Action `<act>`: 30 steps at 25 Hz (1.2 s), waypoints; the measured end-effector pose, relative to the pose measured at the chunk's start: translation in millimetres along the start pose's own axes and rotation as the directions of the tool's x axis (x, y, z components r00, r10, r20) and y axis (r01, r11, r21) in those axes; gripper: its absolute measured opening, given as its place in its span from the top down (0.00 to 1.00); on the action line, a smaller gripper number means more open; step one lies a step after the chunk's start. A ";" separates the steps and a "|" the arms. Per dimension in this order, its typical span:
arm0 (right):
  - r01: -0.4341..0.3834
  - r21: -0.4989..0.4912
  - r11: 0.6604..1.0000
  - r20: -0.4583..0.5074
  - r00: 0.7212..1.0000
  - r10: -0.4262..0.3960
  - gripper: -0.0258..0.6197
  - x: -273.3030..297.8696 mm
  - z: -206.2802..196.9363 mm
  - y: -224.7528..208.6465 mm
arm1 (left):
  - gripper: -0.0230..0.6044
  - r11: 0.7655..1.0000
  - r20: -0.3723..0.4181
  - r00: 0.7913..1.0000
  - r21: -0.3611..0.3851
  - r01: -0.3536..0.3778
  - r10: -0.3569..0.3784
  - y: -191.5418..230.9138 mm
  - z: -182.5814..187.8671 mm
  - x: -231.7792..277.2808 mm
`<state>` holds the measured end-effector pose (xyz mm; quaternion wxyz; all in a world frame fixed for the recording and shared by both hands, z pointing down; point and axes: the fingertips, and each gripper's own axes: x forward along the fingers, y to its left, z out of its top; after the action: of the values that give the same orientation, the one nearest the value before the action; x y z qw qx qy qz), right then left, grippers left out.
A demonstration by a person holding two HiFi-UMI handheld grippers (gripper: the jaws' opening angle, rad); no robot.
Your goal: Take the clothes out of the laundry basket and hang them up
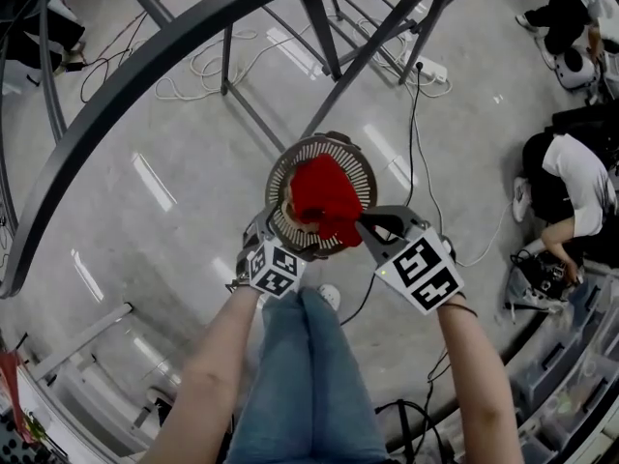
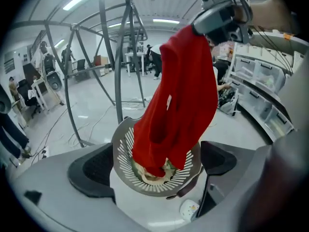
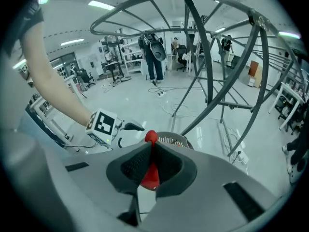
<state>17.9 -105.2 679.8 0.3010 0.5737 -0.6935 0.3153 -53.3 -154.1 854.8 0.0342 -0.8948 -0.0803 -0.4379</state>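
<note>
Over the round grey slatted plastic laundry basket (image 1: 282,174) on the glossy grey floor (image 1: 174,153): a red soft-fabric garment (image 1: 324,196) hangs bunched from the right gripper (image 1: 360,225).

Right gripper view: right gripper (image 3: 151,166) is closed. Its ribbed black pads pinch a fold of the garment (image 3: 151,178), and a small red tuft pokes out past the tips.

Left gripper view: the garment (image 2: 178,95) is stretched into a long drape. Its long axis is steep and tilted. The top end is at the right gripper (image 2: 203,29), upper right. The bottom end is down-left, inside the basket (image 2: 123,149). The fabric is matte, limp and folded lengthwise, with a small white tag partway down.

Left gripper (image 2: 154,164): pads are wide apart with nothing clamped. The basket and the garment's lower end are framed between them, further off. In the head view it sits at the basket's near-left rim (image 1: 261,235), just beside the right gripper.

The basket wall is radial slots and the rim is solid. A cream and green cloth (image 2: 153,177) lies crumpled at the bottom under the red end.

A dark grey tubular metal rack (image 1: 145,66) arcs across the floor beyond the basket.
</note>
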 end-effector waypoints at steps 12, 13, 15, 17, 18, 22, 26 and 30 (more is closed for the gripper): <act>0.077 -0.209 0.975 0.173 0.984 -0.041 0.94 -102.5 72.3 -3.3 | 0.40 0.992 0.009 1.000 0.129 0.003 -0.004 -2.6 25.5 37.4; 0.082 -0.208 0.975 0.197 0.980 -0.040 0.94 -110.2 76.8 -1.5 | 0.49 0.989 0.035 0.999 0.148 -0.015 0.010 -0.2 33.4 37.5; 0.094 -0.187 0.978 0.245 0.968 -0.047 0.94 -124.5 84.1 0.6 | 0.60 0.982 0.094 0.995 0.186 -0.037 0.019 3.0 52.3 37.1; 0.119 -0.161 0.980 0.262 0.962 -0.074 0.94 -136.1 83.9 -2.0 | 0.71 0.969 0.143 0.990 0.242 -0.041 0.006 2.6 70.8 35.2; 0.135 -0.145 0.980 0.262 0.961 -0.094 0.94 -140.8 81.3 -5.5 | 0.91 0.963 0.160 0.987 0.267 -0.033 -0.010 1.3 78.4 33.2; 0.203 -0.063 0.977 0.280 0.943 -0.178 0.94 -155.8 72.3 -24.2 | 0.94 0.960 0.164 0.983 0.277 0.039 -0.087 -3.9 89.3 19.7; 0.272 -0.023 0.962 0.286 0.924 -0.254 0.94 -170.2 67.8 -31.1 | 0.94 0.965 0.156 0.982 0.255 0.062 -0.105 -2.2 91.7 -6.9; 0.304 0.031 0.952 0.289 0.909 -0.300 0.94 -178.9 63.0 -31.4 | 0.94 0.972 0.149 0.984 0.229 0.058 -0.094 8.3 99.7 -41.1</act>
<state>74.1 -50.6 504.2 0.2451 0.7119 -0.6352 0.1722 1.0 -153.8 761.3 0.1116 -0.9135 -0.1658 -0.3543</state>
